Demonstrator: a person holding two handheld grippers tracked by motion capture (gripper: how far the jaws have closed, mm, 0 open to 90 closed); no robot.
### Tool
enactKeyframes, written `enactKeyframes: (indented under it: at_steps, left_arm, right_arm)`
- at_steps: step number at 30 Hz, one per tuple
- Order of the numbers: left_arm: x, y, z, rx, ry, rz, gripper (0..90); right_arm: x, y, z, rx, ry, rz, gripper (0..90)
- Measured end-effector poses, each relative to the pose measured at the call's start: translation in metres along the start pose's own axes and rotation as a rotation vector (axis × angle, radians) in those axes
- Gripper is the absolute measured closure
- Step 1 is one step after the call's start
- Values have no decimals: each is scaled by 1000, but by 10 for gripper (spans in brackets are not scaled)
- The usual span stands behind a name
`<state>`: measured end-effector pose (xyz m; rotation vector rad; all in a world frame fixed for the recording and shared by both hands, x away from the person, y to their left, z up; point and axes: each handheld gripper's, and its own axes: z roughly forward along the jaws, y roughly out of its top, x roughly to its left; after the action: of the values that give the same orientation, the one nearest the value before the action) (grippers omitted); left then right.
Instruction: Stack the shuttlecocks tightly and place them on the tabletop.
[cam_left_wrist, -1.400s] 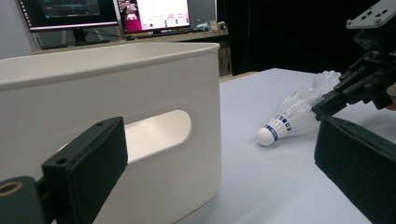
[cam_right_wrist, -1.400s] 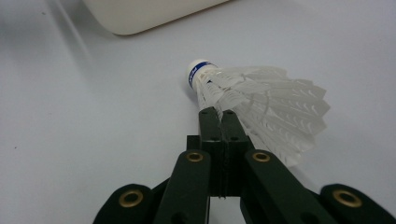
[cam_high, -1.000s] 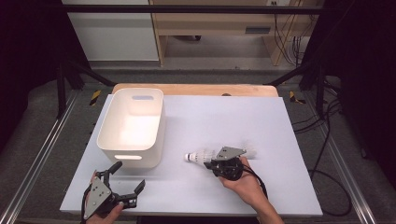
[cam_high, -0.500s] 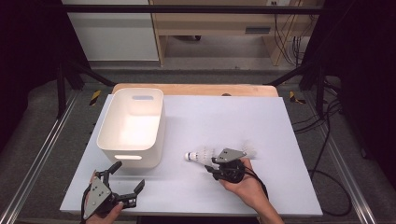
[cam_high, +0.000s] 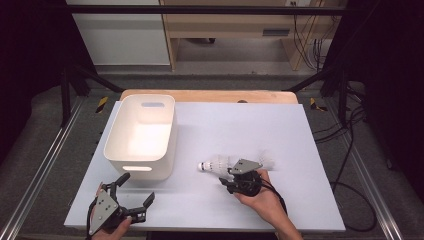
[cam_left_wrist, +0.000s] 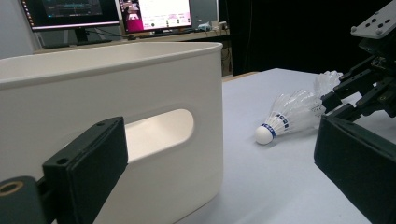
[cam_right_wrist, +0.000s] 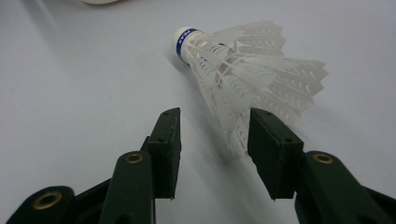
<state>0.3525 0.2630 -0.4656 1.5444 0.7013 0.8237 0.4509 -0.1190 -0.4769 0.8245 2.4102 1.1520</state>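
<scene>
A white feather shuttlecock (cam_high: 215, 164) (cam_right_wrist: 233, 70) (cam_left_wrist: 289, 116) lies on its side on the white table (cam_high: 225, 125), its blue-banded cork pointing toward the bin. My right gripper (cam_high: 226, 179) (cam_right_wrist: 215, 121) sits just behind it. Its jaws have just been opening and now stand open around the rear of the feather skirt, the left pad clear of the feathers. A second shuttlecock (cam_high: 265, 160) (cam_left_wrist: 329, 81) lies just beyond the right gripper. My left gripper (cam_high: 137, 187) (cam_left_wrist: 222, 140) is held wide open near the front left, facing the bin, with nothing between its pads.
A white plastic bin (cam_high: 140, 135) (cam_left_wrist: 116, 116) with handle cut-outs stands at the table's left, close in front of the left gripper. A wooden board (cam_high: 210, 95) edges the far side. Dark rails and cables run along both sides of the table.
The right gripper's jaws have spread apart around the shuttlecock's skirt. Both hands and both shuttlecocks stay where they were.
</scene>
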Motion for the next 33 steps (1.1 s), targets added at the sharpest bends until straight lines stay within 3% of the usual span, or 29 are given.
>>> enactKeyframes:
  at_steps: [12,23,33]
  left_arm:
    - [0,0,0,-1,-1,-7,27]
    - [2,-1,1,0,0,-18,23]
    - [4,-2,1,-3,4,-27,22]
  right_arm:
    - [0,0,0,5,-39,17,429]
    - [1,-2,-1,-19,-90,28,172]
    - [2,-2,-9,-45,-121,12,107]
